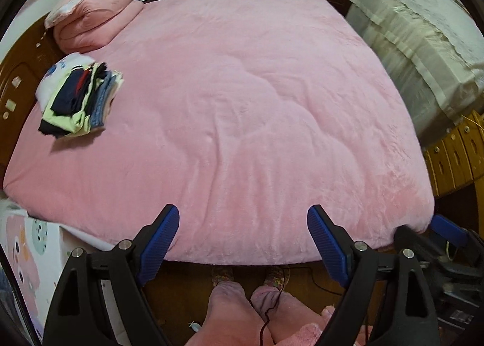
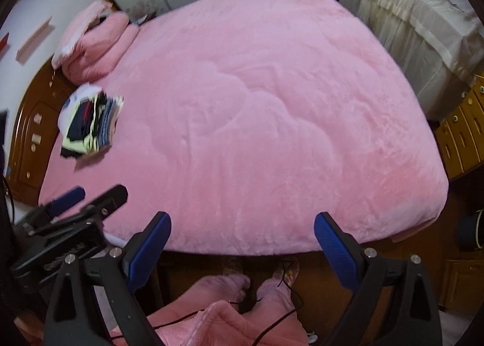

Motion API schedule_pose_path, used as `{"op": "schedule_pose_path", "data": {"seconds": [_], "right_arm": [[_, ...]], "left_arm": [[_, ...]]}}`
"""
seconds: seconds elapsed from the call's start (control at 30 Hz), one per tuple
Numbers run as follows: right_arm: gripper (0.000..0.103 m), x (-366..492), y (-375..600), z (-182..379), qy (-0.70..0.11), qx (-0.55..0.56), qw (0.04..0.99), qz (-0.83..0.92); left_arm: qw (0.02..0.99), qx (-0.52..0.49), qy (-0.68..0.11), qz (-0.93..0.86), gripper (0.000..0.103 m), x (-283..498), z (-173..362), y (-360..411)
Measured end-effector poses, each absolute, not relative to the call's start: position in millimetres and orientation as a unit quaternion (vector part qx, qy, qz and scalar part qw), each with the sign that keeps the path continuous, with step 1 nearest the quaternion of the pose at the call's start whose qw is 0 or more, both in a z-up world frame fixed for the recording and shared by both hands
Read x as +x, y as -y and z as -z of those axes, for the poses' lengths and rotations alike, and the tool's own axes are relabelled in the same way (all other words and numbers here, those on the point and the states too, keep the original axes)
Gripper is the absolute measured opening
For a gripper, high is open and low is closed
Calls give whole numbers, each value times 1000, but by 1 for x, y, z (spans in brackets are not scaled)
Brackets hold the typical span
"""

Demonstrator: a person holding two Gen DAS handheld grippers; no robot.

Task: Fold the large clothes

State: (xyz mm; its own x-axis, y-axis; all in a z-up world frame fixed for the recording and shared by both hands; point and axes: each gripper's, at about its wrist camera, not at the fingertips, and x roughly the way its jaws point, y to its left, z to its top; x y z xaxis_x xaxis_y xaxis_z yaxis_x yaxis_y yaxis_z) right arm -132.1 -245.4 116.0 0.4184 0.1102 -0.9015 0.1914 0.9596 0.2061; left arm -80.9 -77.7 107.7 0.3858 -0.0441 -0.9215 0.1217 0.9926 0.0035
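A pile of clothes (image 1: 80, 98) in white, navy, pale yellow and blue denim lies on the left side of the pink bed (image 1: 248, 122); it also shows in the right wrist view (image 2: 90, 125). My left gripper (image 1: 243, 222) is open and empty above the bed's near edge. My right gripper (image 2: 242, 228) is open and empty, also above the near edge. The right gripper shows at the far right of the left wrist view (image 1: 423, 231), and the left gripper shows at the left of the right wrist view (image 2: 90, 194).
A folded pink quilt with a pillow (image 1: 93, 13) sits at the bed's far left corner. A wooden headboard (image 1: 18, 86) is on the left, a cloth-covered piece of furniture (image 1: 423, 52) on the right. The person's pink-clad legs (image 1: 260, 309) stand at the bed's foot.
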Motion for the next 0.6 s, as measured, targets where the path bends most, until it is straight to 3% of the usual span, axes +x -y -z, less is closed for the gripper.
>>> {"op": "schedule_pose_path", "data": {"seconds": [0.17,0.3,0.5,0.6], "right_arm": [[96,-133,243,-124,-521,119,844,29],[96,-129,237,-131,-502,103,858,25],[99,-126,232,-133,-498,99,861,23],[100,-128,230,-135,-492,98,864,28]], "left_arm": [[835,17,-548,42,85,-78,-107,71],[845,23,-533,38,94,-77,-112,68],[852,34,-519,53,96,-78,-117,69],[851,40,-521,54,102,-79,-116,71]]}}
